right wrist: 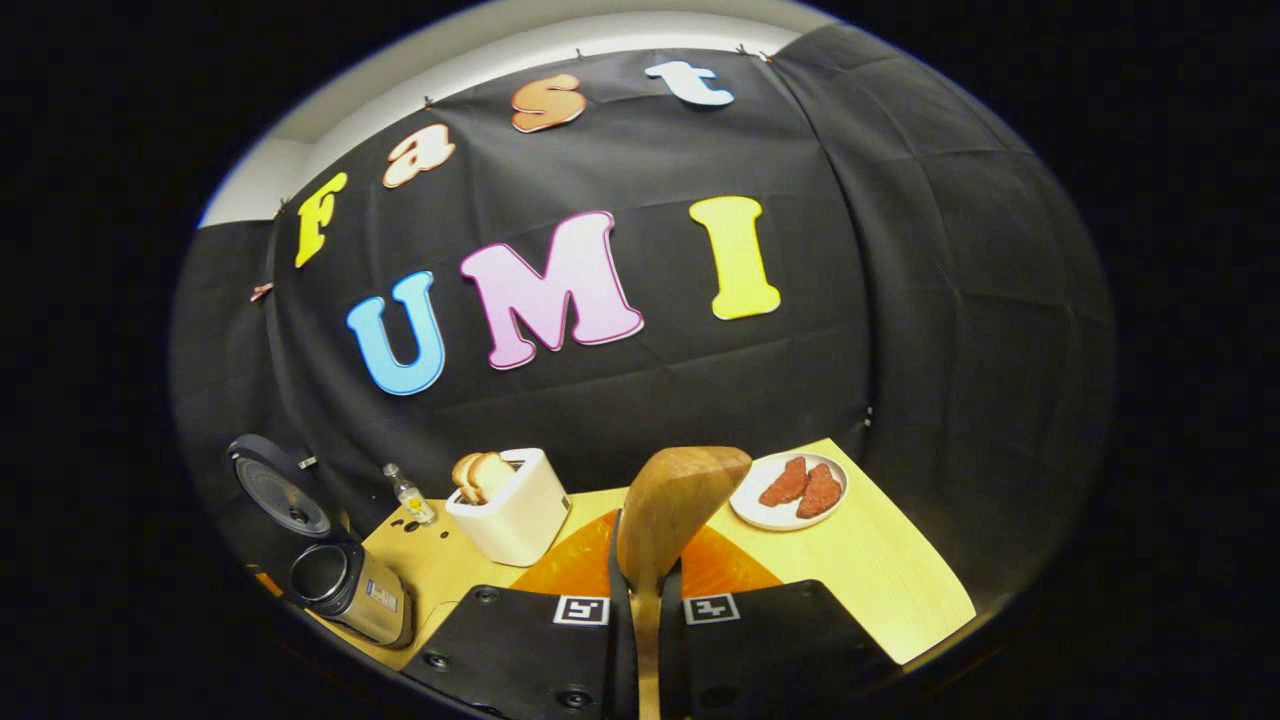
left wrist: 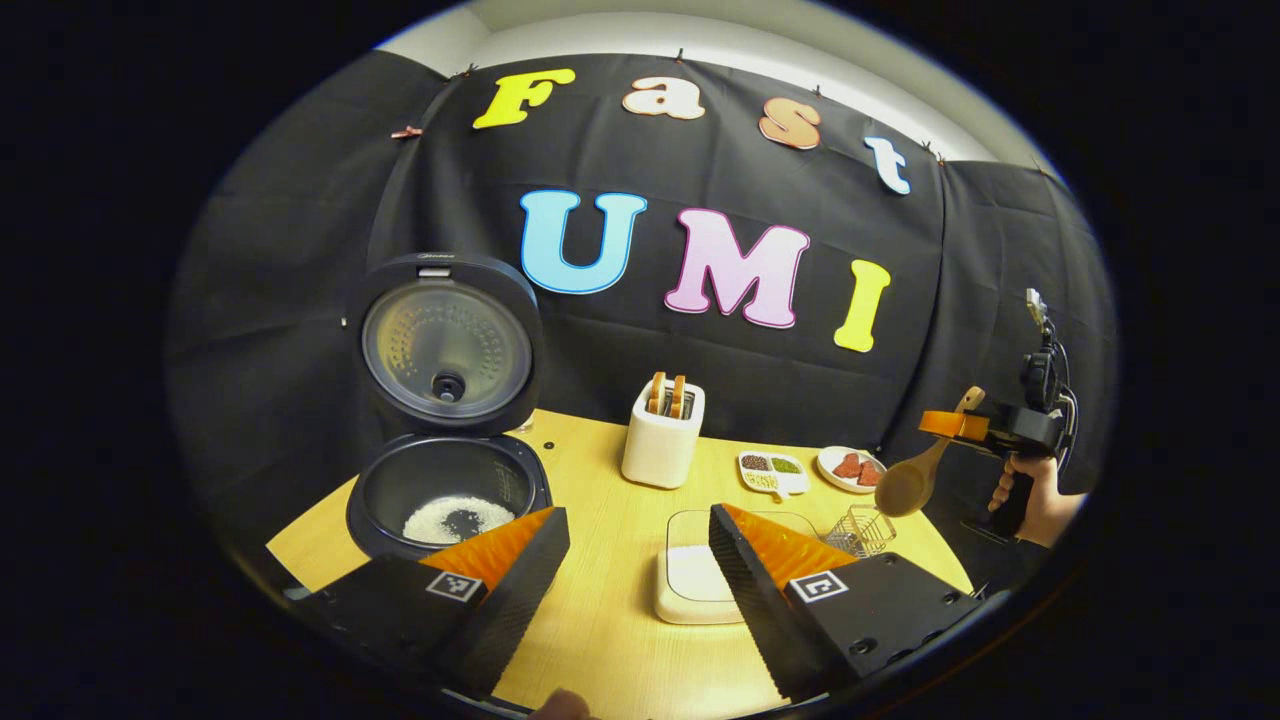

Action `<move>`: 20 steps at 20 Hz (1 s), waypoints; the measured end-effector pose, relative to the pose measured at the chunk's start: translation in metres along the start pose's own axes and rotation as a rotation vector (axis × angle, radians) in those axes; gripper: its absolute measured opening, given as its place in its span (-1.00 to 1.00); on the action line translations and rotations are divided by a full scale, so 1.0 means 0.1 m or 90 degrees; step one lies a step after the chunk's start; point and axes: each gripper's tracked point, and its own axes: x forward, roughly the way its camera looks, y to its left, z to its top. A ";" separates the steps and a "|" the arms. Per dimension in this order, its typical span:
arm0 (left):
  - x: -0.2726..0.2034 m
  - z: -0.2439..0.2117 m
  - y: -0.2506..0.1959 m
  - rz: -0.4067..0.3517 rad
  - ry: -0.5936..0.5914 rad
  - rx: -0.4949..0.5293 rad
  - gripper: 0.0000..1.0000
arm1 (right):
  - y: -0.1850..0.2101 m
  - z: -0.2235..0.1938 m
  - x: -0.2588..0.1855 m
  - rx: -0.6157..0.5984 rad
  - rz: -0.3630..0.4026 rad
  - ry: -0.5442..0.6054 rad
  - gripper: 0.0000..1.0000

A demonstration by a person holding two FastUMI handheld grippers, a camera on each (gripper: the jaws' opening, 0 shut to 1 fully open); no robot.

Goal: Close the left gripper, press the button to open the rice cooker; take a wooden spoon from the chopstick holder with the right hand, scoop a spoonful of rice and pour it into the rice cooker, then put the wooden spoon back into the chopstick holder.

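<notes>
hovering high off the counter's (left wrist: 620, 600) right edge, the right tool (right wrist: 646, 590) pinches the wooden spoon (right wrist: 675, 500); left tool (left wrist: 640, 545) gapes empty. wire chopstick holder (left wrist: 860, 530) is light, a clumsy reinsert could tip it.

On the table (left wrist: 610, 610), the rice cooker (left wrist: 445, 490) stands left of the toaster (left wrist: 662, 435), plate (left wrist: 850, 468) far right.
</notes>
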 end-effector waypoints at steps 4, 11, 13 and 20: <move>-0.01 0.00 0.02 0.048 0.002 -0.021 0.92 | -0.29 -0.28 0.23 0.021 -0.019 0.030 -0.76; -0.11 0.11 0.22 0.134 -0.013 -0.017 0.91 | -0.60 -0.94 0.51 0.085 -0.060 0.117 -0.75; -0.13 0.18 0.29 0.152 -0.023 -0.023 0.91 | -0.64 -1.06 0.56 0.095 -0.071 0.138 -0.73; -0.15 0.72 0.72 0.210 -0.093 -0.001 0.92 | -0.53 -1.26 0.58 0.059 -0.045 0.180 -0.60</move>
